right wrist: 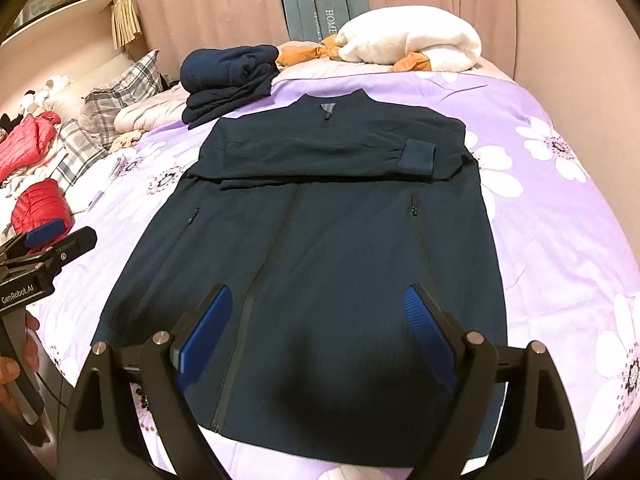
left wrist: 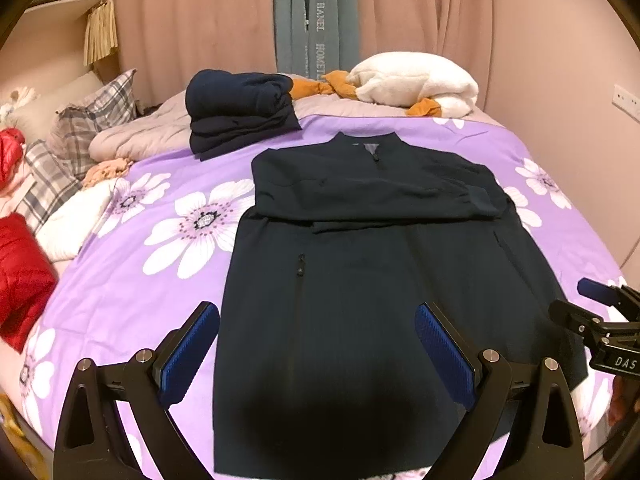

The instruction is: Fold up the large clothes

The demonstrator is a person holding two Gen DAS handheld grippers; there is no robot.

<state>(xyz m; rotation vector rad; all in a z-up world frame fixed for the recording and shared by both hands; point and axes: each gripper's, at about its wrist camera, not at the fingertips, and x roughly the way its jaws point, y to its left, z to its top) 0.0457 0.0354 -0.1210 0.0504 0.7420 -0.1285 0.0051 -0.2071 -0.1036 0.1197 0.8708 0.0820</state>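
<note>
- The left gripper (left wrist: 318, 344) stands wide open above the hem end of the dark navy jacket (left wrist: 360, 264), its blue pads clear of the cloth and nothing between them.
- The right gripper (right wrist: 318, 326) is likewise spread wide over the same hem end of the jacket (right wrist: 320, 240), pads apart, gripping nothing.
- In the left wrist view the right gripper (left wrist: 600, 300) shows at the jacket's right edge; in the right wrist view the left gripper (right wrist: 52, 240) shows off the jacket's left edge, with part of a hand (right wrist: 16, 360) on its handle.
- The jacket lies flat, front up, on the purple flowered bedspread (left wrist: 120, 280), collar at the far end and zip running down the middle.
- Both sleeves are folded across the chest; a ribbed cuff (right wrist: 416, 156) rests near the jacket's right shoulder.
- Beyond the jacket's collar, to the left, sits a stack of folded dark blue clothes (left wrist: 240, 108).
- Further beyond the collar, to the right, lies a white and orange plush toy (left wrist: 408, 80) against the pink curtains (left wrist: 192, 20).
- Well to the left of the jacket lie plaid pillows (left wrist: 96, 112) and red padded garments (left wrist: 20, 276).
</note>
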